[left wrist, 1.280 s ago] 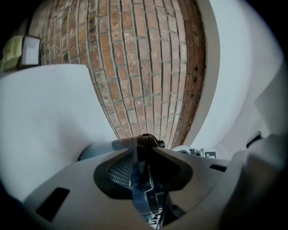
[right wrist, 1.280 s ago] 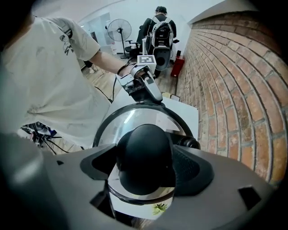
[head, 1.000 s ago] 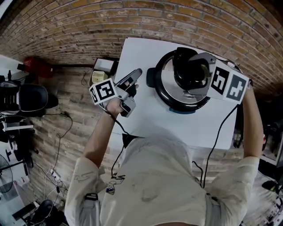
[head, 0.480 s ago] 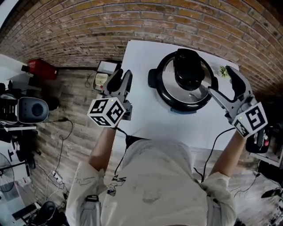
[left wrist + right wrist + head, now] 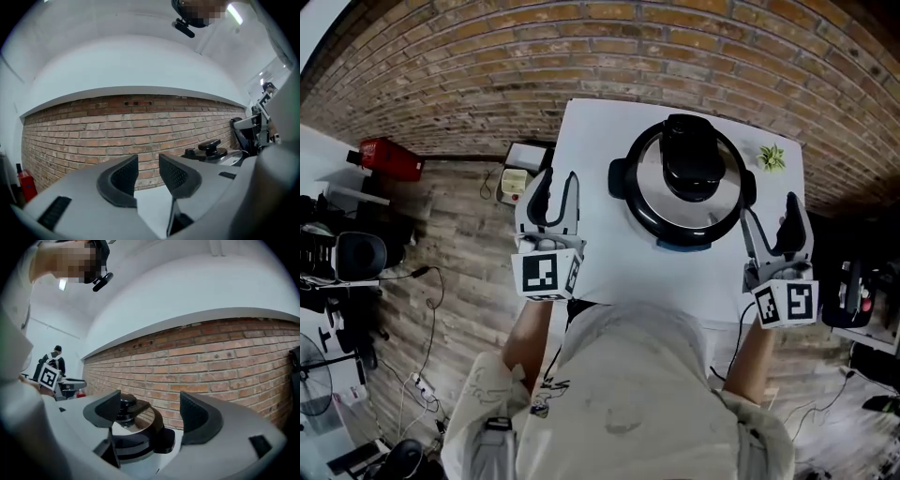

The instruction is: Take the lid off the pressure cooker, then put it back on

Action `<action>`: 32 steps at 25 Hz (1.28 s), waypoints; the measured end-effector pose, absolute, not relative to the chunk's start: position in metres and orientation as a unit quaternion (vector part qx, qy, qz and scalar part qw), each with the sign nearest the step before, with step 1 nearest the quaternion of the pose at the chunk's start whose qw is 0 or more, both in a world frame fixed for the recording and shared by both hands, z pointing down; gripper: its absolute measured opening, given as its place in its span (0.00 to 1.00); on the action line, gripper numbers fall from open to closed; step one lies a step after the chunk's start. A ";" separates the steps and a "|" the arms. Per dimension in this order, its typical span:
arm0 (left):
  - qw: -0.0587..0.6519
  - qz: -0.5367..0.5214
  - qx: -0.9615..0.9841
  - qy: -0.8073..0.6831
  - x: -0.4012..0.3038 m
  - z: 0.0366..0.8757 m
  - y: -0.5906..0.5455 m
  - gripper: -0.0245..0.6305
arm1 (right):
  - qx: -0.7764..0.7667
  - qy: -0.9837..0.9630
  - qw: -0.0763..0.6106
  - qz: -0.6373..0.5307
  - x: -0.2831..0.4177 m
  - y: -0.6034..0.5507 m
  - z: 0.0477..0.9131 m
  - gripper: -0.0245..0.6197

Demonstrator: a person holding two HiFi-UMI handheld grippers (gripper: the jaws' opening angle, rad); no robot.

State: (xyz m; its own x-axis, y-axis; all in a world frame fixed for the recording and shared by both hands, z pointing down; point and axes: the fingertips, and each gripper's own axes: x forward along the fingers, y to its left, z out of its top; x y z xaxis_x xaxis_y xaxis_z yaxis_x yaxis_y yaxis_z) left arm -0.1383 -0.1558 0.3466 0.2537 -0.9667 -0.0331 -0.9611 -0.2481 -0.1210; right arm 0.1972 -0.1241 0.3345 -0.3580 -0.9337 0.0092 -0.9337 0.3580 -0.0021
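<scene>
**Ana:** What moved?

**Ben:** Both of them. A moment ago the right hand-held gripper was up over the black knob on the lid. Now it has come back to the near edge of the surface. The left hand-held gripper has pulled back too, and it has turned to point straight ahead.

**Ana:** Are they holding anything?

**Ben:** No. The left one has its jaws a little way apart, with only the surface and the brick wall showing in the gap. The right one has its jaws wide apart. They press on nothing.

**Ana:** Where is the lid?

**Ben:** It sits on the cooker, and it looks flat and in place. The cooker stands between the two hand-held grippers and a bit ahead of them. It is ahead and to the right of the left one, and ahead and to the left of the right one. Neither one touches it.

**Ana:** So is the job done?

**Ben:** I can't tell for sure. The lid is on, and both hand-held grippers are let go and well back. It may be off and on again already. Or the lifting may still be to come.
</scene>
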 end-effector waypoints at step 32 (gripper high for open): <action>0.047 -0.044 -0.786 0.615 -0.122 0.394 -0.142 0.11 | 0.639 -0.767 0.017 0.050 0.215 -0.108 0.393 0.35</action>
